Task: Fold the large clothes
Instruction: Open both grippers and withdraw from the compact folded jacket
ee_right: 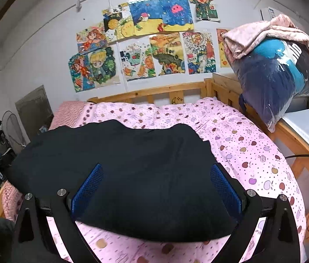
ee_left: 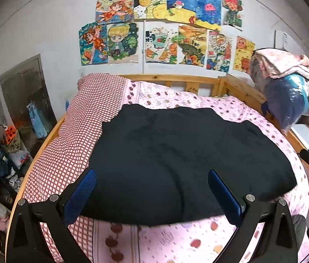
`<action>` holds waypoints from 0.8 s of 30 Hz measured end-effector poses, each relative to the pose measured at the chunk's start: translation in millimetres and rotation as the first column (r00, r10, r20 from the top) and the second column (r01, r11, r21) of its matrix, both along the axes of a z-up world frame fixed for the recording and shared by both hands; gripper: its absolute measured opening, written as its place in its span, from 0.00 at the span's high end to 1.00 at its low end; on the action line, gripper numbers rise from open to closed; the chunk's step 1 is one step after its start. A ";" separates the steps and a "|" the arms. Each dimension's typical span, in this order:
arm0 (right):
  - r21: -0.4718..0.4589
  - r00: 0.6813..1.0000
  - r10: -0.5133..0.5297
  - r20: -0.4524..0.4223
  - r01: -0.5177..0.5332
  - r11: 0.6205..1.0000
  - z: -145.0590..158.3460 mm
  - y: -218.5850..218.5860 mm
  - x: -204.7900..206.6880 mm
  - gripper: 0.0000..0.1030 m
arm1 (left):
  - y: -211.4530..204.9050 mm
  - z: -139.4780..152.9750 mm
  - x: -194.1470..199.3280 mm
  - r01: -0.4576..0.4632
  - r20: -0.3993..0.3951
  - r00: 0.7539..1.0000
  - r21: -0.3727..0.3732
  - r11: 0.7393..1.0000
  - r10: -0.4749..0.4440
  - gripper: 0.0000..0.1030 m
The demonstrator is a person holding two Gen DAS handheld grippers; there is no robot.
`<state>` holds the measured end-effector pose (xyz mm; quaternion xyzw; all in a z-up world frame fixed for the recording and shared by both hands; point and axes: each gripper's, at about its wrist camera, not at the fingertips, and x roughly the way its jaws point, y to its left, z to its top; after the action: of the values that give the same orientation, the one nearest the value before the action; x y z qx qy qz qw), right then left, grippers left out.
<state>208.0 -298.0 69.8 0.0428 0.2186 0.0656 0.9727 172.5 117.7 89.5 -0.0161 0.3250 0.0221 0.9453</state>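
On the pink fruit-print bedspread of a wooden-framed bed lies a large black fabric garment, spread flat with its near hem toward both cameras; the left gripper hangs over that hem, jaws wide and empty; the right gripper likewise stands wide apart above the cloth, gripping nothing.

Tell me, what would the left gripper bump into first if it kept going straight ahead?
Most likely the black cloth garment spread on the pink apple-print bedsheet. The left gripper has its jaws open and points right across it, apparently just above, though depth is hard to judge.
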 end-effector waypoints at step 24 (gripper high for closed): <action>-0.048 0.989 0.131 0.073 -0.127 0.991 16.9 51.6 -135.5 0.06 | -31.2 13.3 -115.3 0.065 0.048 0.997 0.016 0.998 -0.066 0.00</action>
<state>72.5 -246.4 86.7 0.0048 0.1851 0.1253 0.9747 57.1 86.5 102.8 0.0009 0.3020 -0.0068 0.9533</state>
